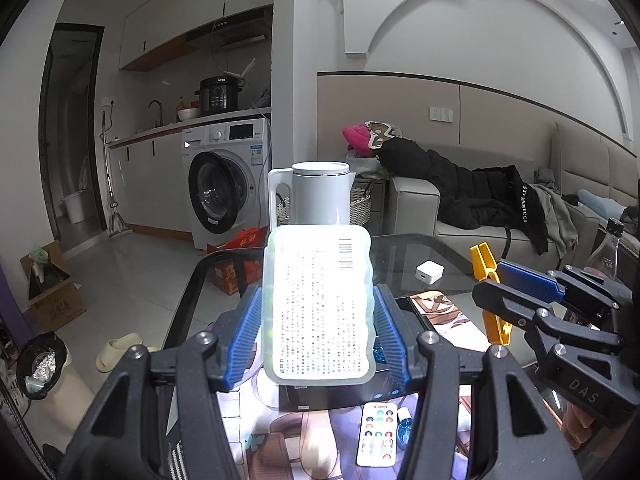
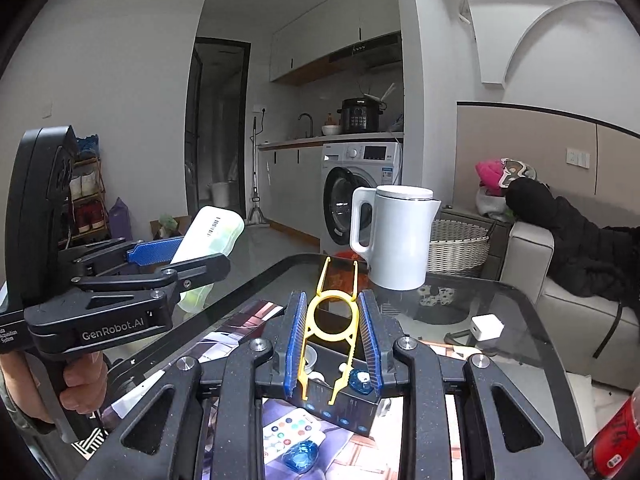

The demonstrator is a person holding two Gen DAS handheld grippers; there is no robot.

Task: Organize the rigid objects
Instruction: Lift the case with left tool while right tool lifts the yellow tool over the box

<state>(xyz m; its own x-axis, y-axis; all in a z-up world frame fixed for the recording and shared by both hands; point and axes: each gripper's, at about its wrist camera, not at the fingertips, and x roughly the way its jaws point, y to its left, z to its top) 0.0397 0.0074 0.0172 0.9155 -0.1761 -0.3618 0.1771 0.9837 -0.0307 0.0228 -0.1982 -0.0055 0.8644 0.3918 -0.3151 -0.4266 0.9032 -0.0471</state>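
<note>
My left gripper [image 1: 318, 320] is shut on a pale green plastic case [image 1: 318, 304] with a barcode label, held upright above the glass table. It also shows in the right wrist view [image 2: 208, 240]. My right gripper [image 2: 332, 340] is shut on a yellow plastic tool [image 2: 330, 320] with a ring in its middle, held above an open black box [image 2: 340, 380] that holds small items. The tool also shows in the left wrist view [image 1: 490, 292]. A white remote [image 1: 378, 434] with coloured buttons and a small blue bottle [image 2: 300, 456] lie on the table below.
A white kettle [image 2: 394, 236] stands at the far end of the glass table [image 2: 520, 312]. A white charger cube [image 2: 486, 326] lies at right. A sofa with black clothes [image 1: 480, 196] is at right, a washing machine [image 1: 224, 188] behind. A glass bottle [image 1: 608, 248] stands at right.
</note>
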